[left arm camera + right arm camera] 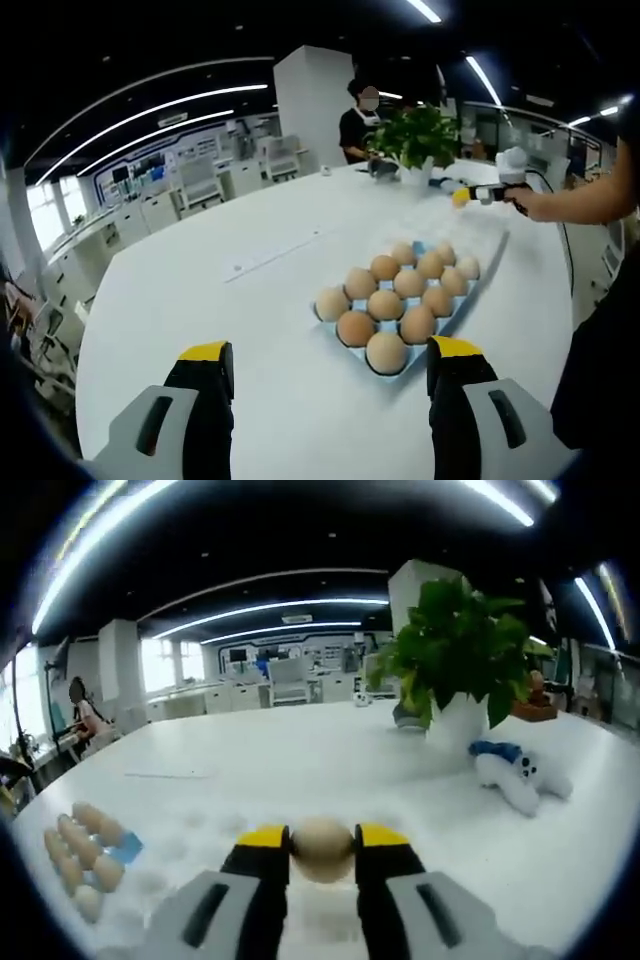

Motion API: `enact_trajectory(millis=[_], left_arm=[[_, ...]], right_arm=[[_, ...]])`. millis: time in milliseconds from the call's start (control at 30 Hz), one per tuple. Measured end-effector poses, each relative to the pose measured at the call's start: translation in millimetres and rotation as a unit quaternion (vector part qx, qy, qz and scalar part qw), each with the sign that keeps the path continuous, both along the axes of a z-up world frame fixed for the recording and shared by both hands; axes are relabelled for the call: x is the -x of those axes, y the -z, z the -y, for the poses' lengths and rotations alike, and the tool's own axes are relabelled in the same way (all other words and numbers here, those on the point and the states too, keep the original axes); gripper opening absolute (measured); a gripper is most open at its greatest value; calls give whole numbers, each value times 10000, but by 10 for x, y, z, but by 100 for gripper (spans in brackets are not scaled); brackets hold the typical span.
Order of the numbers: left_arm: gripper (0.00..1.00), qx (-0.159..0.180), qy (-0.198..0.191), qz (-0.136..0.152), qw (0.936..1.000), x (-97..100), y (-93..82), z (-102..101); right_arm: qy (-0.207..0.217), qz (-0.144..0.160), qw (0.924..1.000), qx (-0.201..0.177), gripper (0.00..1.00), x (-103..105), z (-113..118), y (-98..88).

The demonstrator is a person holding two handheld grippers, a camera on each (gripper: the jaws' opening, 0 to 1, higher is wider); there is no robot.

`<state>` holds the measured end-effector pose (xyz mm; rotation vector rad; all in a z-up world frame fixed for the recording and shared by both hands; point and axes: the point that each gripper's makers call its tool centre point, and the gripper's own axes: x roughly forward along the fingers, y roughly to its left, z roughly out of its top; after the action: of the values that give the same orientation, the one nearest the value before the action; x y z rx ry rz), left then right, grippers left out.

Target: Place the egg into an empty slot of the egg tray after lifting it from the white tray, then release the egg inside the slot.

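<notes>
The egg (322, 849) sat pinched between the two yellow-tipped jaws of the right gripper (322, 852), held above the white table (300, 750) with its pale shell showing in the gap between the tips. In the left gripper view that same gripper (462, 196) appeared far off to the right, held by a person's hand (530, 203), beyond the far end of the egg tray (487, 262). The tray lay flat on the table (250, 300); its near end was filled with rows of brown eggs (387, 352), while the far part looked pale and unfilled, though the slots there were hard to make out. The left gripper (330, 365) hovered near the table's near side with its jaws spread wide and nothing between them. In the right gripper view the tray's eggs (80, 865) showed low at the left. A potted plant (455, 660) in a white pot stood on the far right, with a small white and blue toy (512, 775) lying just in front of it. A person (358, 125) stood beyond the table's far edge.
</notes>
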<state>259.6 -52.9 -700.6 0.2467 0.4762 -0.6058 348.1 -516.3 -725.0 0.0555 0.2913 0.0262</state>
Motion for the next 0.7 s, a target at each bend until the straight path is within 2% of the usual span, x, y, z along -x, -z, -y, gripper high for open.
enact_trajectory(millis=[200,400,700], left_arm=[[80,-4,-2,-8,10000,11,7,-12],[80,-2,-19,-19,10000,18,17,-27],[80,-6,-43,-29,10000,17,27,-42]], right_arm=[[-829,23,9965,-140,25,-41,-564,-45],[-1245,-40,9920,-213,25,-49,-878,-1],[-1670,-146,9853,-328,25,-31,-1208,69]])
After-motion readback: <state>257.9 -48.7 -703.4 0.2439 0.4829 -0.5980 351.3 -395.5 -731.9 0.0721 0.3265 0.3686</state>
